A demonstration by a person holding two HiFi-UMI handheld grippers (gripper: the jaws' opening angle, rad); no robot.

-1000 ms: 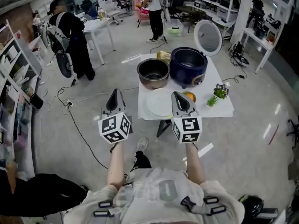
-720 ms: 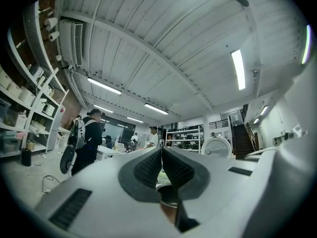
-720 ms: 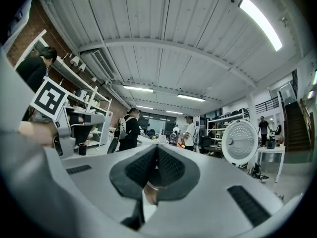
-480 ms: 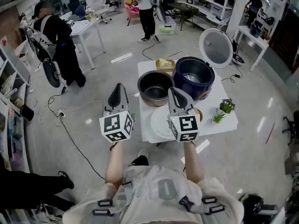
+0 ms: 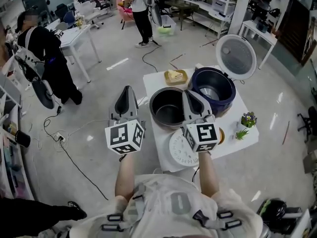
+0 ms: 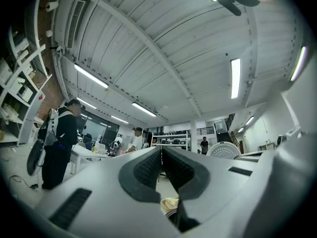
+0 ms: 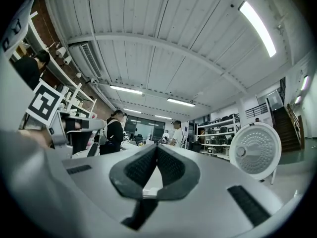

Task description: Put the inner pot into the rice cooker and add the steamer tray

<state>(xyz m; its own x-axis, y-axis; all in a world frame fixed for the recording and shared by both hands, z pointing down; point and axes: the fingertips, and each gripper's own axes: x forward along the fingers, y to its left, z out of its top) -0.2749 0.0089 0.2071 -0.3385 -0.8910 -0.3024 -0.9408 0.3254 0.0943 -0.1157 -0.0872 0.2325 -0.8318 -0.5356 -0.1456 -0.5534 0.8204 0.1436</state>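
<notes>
A person in black [image 5: 43,48] stands at far left, well clear of the desk [image 5: 152,83]. The left tool [image 5: 127,89], jaws pressed together and empty, hangs off the desk's left edge, near the inner pot [image 5: 166,113]. The right tool [image 5: 188,94], likewise closed on nothing, overlaps the pot's right rim; its marker cube [image 5: 200,137] hides part of the white steamer tray [image 5: 178,155] in front. The navy rice cooker [image 5: 213,86], lid [image 5: 236,56] raised, stands just right of the pot, a small plant [image 5: 246,119] beyond.
</notes>
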